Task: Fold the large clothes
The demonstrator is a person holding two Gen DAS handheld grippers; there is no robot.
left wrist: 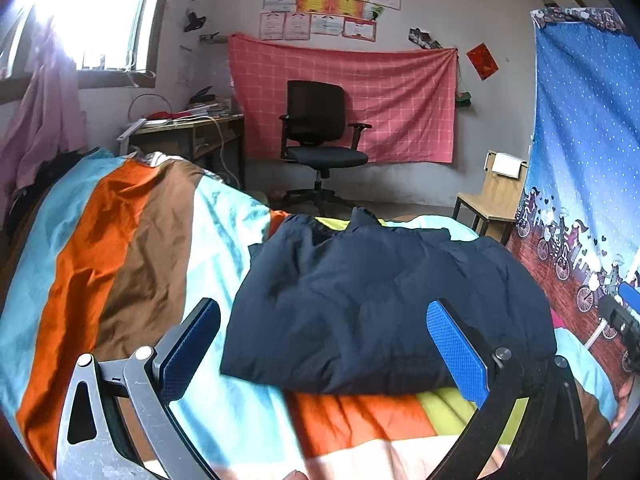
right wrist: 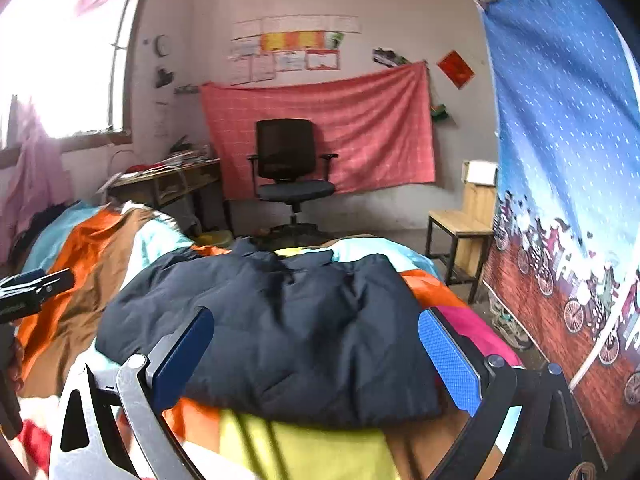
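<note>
One dark navy padded jacket (left wrist: 380, 304) is lying on the striped bedspread (left wrist: 120, 240), already gathered into a compact, roughly rectangular bundle with its collar end pointing toward the far edge of the bed. I am holding two grippers above its near edge: the left gripper (left wrist: 324, 348) is hovering with its jaws spread wide, nothing between them, and the right gripper (right wrist: 316, 360) is hovering likewise, jaws wide apart and empty. Neither is touching the cloth as far as I can tell.

Judging from the bundle's shape, the folding is looking largely done; I am either pausing before one last fold or checking the result. If another fold is wanted, the next move is calling for both grippers to drop to the near hem, one toward each corner, pinch through all the thick layers together, and carry the edge up and over toward the collar. The padding is looking springy, so a shallow pinch is likely to slip or take only the top layer.

Count: one jacket, two grippers, four blue-padded fingers (left wrist: 460, 356), one black office chair (left wrist: 320, 128), one wooden chair (left wrist: 492, 200), one desk (left wrist: 188, 132), one pink cloth (left wrist: 360, 92) hanging on the wall, one blue patterned curtain (left wrist: 580, 140).
</note>
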